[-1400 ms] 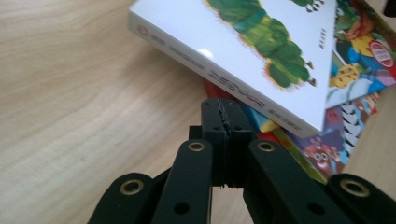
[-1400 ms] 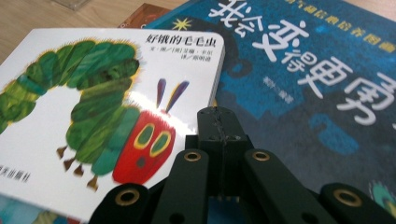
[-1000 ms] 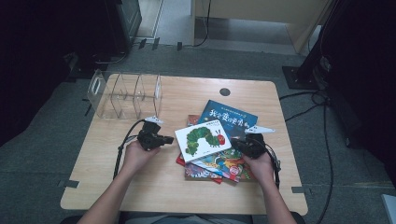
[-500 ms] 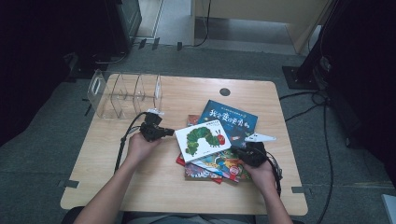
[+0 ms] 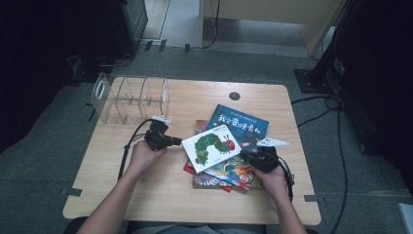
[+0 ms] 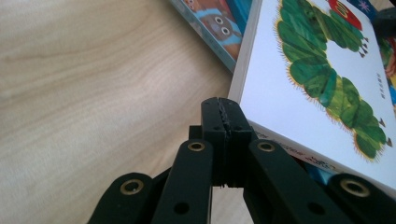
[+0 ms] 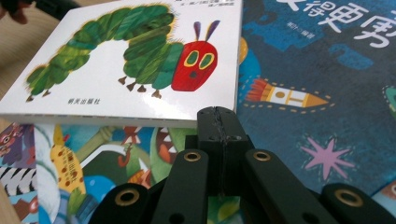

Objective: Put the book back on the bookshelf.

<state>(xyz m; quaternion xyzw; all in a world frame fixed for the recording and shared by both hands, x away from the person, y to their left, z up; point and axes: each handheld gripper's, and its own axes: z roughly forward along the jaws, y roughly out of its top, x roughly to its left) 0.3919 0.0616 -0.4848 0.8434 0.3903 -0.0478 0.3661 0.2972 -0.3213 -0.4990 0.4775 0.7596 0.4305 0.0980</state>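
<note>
Even overhead light fell on the pale wooden table [image 5: 175, 195], while the surrounding floor at the frame's left and right edges sank into near black. The high view was soft and grainy. In both gripper views the black jaws at the bottom were blurred; the glossy white caterpillar picture book [image 7: 140, 60] showed faint sheen.

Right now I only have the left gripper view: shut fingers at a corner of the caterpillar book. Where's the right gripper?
Observer: The right gripper is at the opposite edge of the caterpillar book, fingers shut, low over the pile.
Operator: What's under that book on that side?
Observer: A dark blue book with a rocket drawn on its cover.
Operator: Anywhere to stand books?
Observer: A clear divided rack stands at the far left of the table, apart from the pile.
</note>
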